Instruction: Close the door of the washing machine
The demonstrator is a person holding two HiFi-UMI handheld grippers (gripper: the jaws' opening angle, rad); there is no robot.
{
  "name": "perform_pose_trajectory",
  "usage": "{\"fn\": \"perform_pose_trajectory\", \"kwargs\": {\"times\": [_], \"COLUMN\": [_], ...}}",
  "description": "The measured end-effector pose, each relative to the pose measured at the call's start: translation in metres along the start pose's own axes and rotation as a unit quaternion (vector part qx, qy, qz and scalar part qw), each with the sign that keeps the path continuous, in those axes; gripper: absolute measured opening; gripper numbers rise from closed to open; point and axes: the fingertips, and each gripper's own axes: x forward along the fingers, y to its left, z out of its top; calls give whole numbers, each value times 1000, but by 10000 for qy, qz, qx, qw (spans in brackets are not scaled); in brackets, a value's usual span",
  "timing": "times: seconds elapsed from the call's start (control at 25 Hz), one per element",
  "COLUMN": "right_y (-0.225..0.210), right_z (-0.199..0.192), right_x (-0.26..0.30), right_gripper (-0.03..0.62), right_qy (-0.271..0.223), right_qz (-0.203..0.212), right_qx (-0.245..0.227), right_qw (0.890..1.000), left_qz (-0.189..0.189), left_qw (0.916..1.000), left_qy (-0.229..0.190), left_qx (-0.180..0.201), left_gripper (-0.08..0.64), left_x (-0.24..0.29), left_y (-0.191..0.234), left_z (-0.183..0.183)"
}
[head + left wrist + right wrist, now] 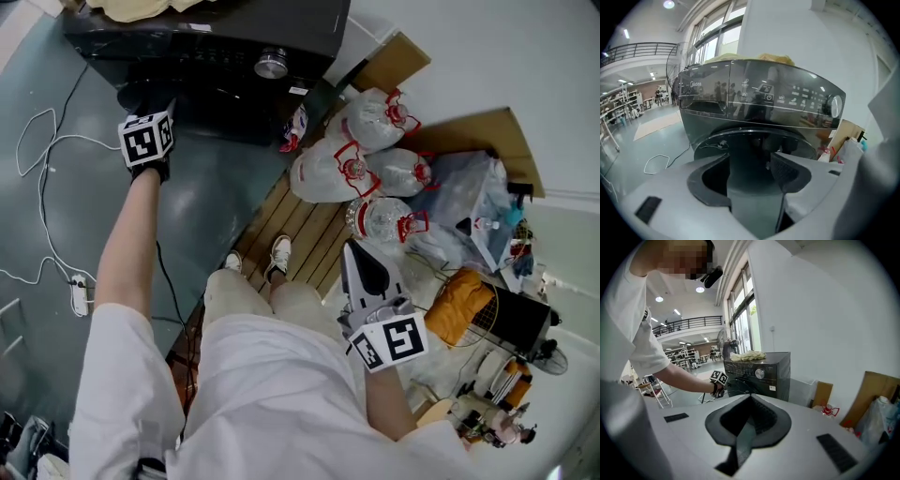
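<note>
**A:** At the upper left of the head view, the left gripper reaches toward the dark front of the washing machine. Its fingers stand apart with nothing pinched between them.

**B:** Where's the door?

**A:** Dead ahead in the left gripper view. The round door sits low on the front, under the control panel. It looks swung in against the machine, but I can't tell whether it has latched.

**B:** So what's the risk?

**A:** A push that's too soft, I'd say. The door could rest there unlatched and drift open again. The glass is curved and glossy too, so an open finger pressing off-centre may skid sideways rather than drive it home.

**B:** Anything else on that side?

**A:** A white cable loops over the floor at the left edge, which could catch a foot on a step that way.

**B:** And on the right?

**A:** The right gripper hangs at the lower right, closed and empty, near the tied bags. It's well apart from the machine, so it can't steady anything.
</note>
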Motion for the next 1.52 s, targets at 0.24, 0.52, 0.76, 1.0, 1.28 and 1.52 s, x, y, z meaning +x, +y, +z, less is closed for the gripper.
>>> {"fn": "perform_pose_trajectory", "kwargs": {"times": [0.24,0.52,0.76,1.0,1.28,1.52], "right_y": [8,33,39,34,52,55], "right_z": [34,53,62,81,120,150], "right_x": [13,10,1,-5,-11,-15], "right_gripper": [-3,-3,-3,-3,-3,-3], "right_qy": [-414,-678,-830,-1060,-1432,-1734], "right_qz": [691,1496,2022,2316,2831,2764], "right_qx": [-170,-474,-448,-218,-237,-663], "right_qw": [9966,9853,9748,9668,9480,9429], "left_qz": [179,408,517,566,609,561], "left_qw": [9997,9975,9949,9916,9842,9710], "left_qy": [-149,-481,-799,-1140,-1661,-2288], "left_qx": [-115,-330,-324,-241,90,406], "left_gripper": [259,259,159,50,6,6], "left_x": [-61,-134,-190,-235,-302,-381], "left_y": [6,-4,-31,-54,-71,-88], "left_z": [-2,-5,0,17,54,76]}}
